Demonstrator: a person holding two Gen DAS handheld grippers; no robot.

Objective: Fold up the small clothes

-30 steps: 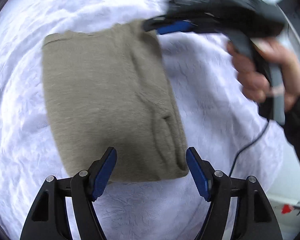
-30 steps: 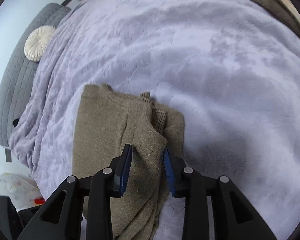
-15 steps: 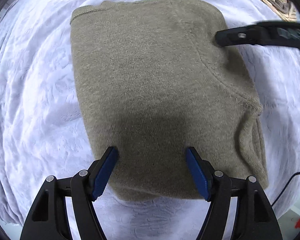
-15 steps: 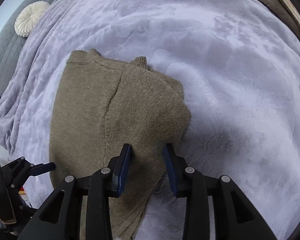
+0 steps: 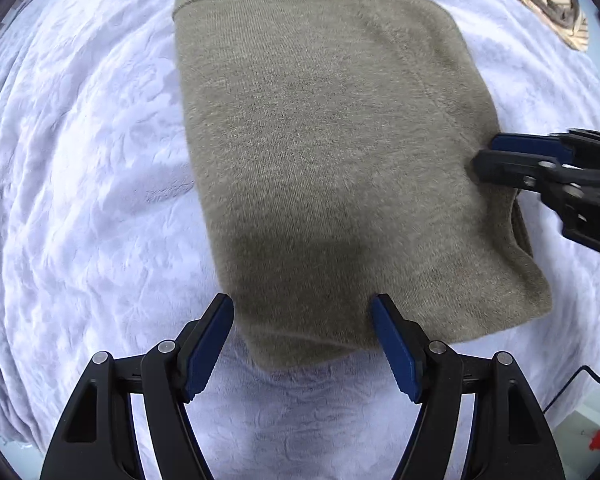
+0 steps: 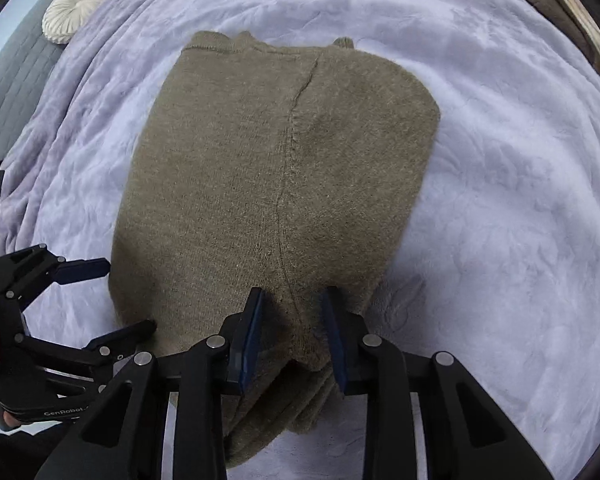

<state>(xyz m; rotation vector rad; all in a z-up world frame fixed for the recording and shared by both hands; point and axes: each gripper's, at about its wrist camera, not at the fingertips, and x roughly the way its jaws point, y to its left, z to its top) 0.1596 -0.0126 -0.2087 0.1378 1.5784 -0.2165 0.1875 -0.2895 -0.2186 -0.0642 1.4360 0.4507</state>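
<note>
Left wrist view, nearest the camera: the left gripper (image 5: 302, 320) with its blue-padded fingers (image 5: 210, 344) spread wide, standing at the near edge of the olive knit sweater (image 5: 324, 152). The near hem lies between the two pads; whether they touch the cloth cannot be told. The sweater is folded into a rough rectangle and lies flat on the pale lavender plush blanket (image 5: 84, 168), its long axis running away from the gripper. A seam line crosses its right part. At the sweater's right edge the right gripper (image 5: 486, 158) enters from the side, its tips overlapping the cloth. Past the sweater's far right corner, at the edge of the blanket, lies a striped garment (image 5: 556, 4).

Right wrist view, nearest the camera: the right gripper (image 6: 292, 312) with its fingers (image 6: 250, 336) partly parted, standing either side of a bunched corner of the sweater (image 6: 260, 184); the cloth fills the gap, but a firm pinch cannot be confirmed. Loose folds hang below the pads. A vertical seam runs up the sweater from the gripper to its far edge. To the sweater's left the left gripper (image 6: 126, 296) reaches in, spread, one tip beside the cloth edge. The blanket (image 6: 500, 200) surrounds the sweater on all sides. Far beyond the sweater's left corner rests a round cream cushion (image 6: 78, 8) against a grey quilted headboard (image 6: 12, 80).
</note>
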